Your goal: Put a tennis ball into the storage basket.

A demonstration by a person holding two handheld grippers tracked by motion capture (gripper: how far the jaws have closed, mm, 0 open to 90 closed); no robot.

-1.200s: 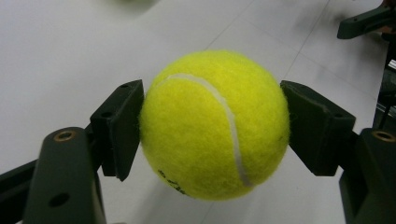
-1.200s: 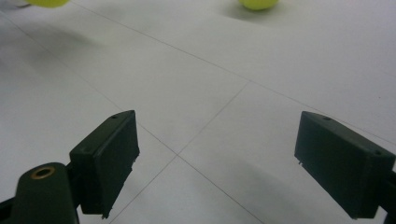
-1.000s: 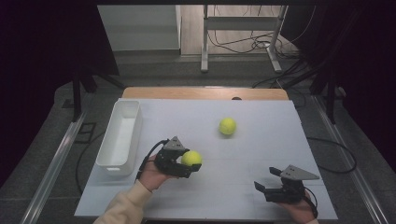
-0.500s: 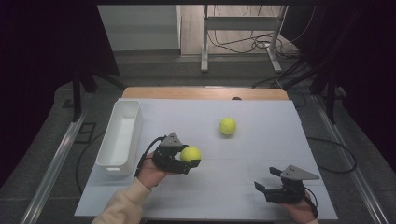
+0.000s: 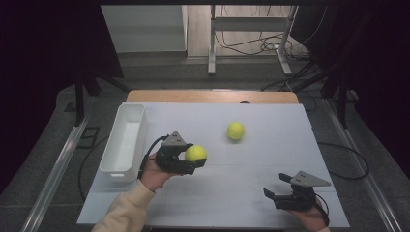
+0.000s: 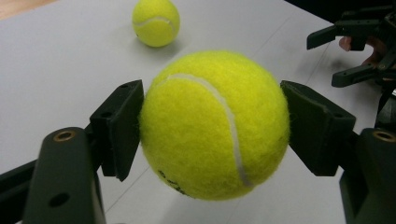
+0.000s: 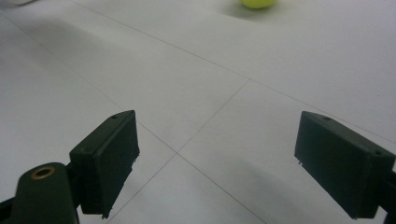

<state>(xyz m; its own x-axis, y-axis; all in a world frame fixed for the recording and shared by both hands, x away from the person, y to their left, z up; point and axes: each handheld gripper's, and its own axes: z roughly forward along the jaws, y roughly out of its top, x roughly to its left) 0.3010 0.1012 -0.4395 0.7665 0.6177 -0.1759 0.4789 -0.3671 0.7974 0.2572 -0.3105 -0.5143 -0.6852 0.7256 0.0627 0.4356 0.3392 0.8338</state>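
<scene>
From above we see the left gripper [image 5: 196,157] clamping a ball [image 5: 196,153] just above the table [image 5: 270,159], beside the white bin [image 5: 126,137], with a second ball [image 5: 235,130] farther off and the right gripper [image 5: 276,186] gaping empty. In the left gripper view both pads press the ball [image 6: 215,123]. In the right gripper view the jaws stand wide over bare table [image 7: 196,84].

held ball [image 6: 212,126]: fuzzy yellow felt, smooth white seam; left gripper [image 6: 212,128] pads matt black plastic, brass-look inserts; table [image 5: 251,188] matt white; tray [image 5: 112,164] at 9 o'clock, smooth white plastic
</scene>
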